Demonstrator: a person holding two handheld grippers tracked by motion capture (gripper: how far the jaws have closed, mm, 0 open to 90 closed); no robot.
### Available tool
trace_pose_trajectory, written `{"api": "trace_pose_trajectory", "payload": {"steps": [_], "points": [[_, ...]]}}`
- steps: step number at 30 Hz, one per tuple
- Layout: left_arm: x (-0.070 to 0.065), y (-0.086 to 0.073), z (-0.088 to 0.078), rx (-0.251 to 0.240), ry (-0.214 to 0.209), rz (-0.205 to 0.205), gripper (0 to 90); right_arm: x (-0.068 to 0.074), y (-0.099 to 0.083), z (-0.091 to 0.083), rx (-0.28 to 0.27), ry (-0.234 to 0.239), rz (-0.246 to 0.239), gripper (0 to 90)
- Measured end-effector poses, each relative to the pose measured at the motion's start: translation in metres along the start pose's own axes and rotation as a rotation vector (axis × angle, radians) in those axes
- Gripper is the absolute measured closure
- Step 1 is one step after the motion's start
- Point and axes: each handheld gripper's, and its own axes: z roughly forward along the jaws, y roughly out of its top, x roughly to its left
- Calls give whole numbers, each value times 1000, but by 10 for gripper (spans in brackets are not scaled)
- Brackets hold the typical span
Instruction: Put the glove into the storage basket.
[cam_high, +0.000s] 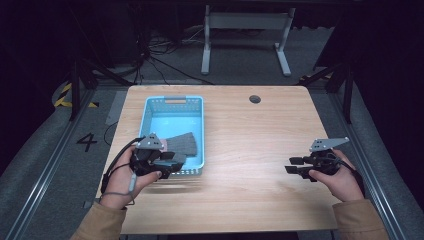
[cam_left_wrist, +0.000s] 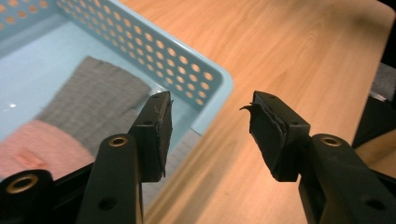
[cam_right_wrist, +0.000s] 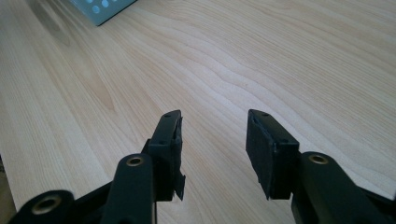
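A grey knitted cloth (cam_high: 184, 144) with a pink end (cam_left_wrist: 42, 144) lies flat on the floor of a light-blue perforated plastic basket (cam_high: 172, 102), at the basket's near end, on the left half of a pale wooden tabletop (cam_high: 250, 135). Its grey part is ribbed and rectangular, reaching toward the basket's right wall; the pink part sits at the end closer to the person. The left gripper (cam_left_wrist: 210, 126) hovers over the basket's near right corner, its jaws parted and empty, with the cloth lying below and to one side of them, untouched by the pads. The right gripper (cam_right_wrist: 212, 140), held low over bare wood well apart from the basket near the tabletop's right edge, has its jaws apart with nothing between them.
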Motion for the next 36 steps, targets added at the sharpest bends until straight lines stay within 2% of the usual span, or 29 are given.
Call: {"api": "trace_pose_trajectory", "payload": {"steps": [2,6,8,9,10,13,16,19,21,26,30,36], "points": [[-3,-9,5,-1,-30,-20,496,0,-1,0,3,-1,-2,570],[-11,-21,14,-13,-60,-13,492,-1,-3,0,7,-3,6,570],[-14,-25,19,-15,-59,2,489,-2,-4,0,8,-5,8,570],[-15,-28,21,-36,-50,23,489,-2,-4,0,9,-6,9,570],[-16,-31,23,-56,-52,23,485,-2,-4,0,9,-4,7,570],[-18,-41,32,-73,-54,26,486,-2,-5,0,12,-2,6,570],[-21,-48,41,-63,-47,44,482,-3,-6,1,15,-5,10,570],[-23,-55,48,-50,-63,52,468,-3,-6,3,21,-2,10,570],[-24,-60,54,-26,-47,68,465,-4,-7,4,23,-2,15,569],[-25,-69,63,-2,-40,79,445,-6,-8,9,33,-1,25,568],[-26,-76,66,1,-28,84,432,-8,-11,16,49,2,29,567],[-25,-84,69,24,-18,66,413,-10,-17,27,68,6,33,556]]}}
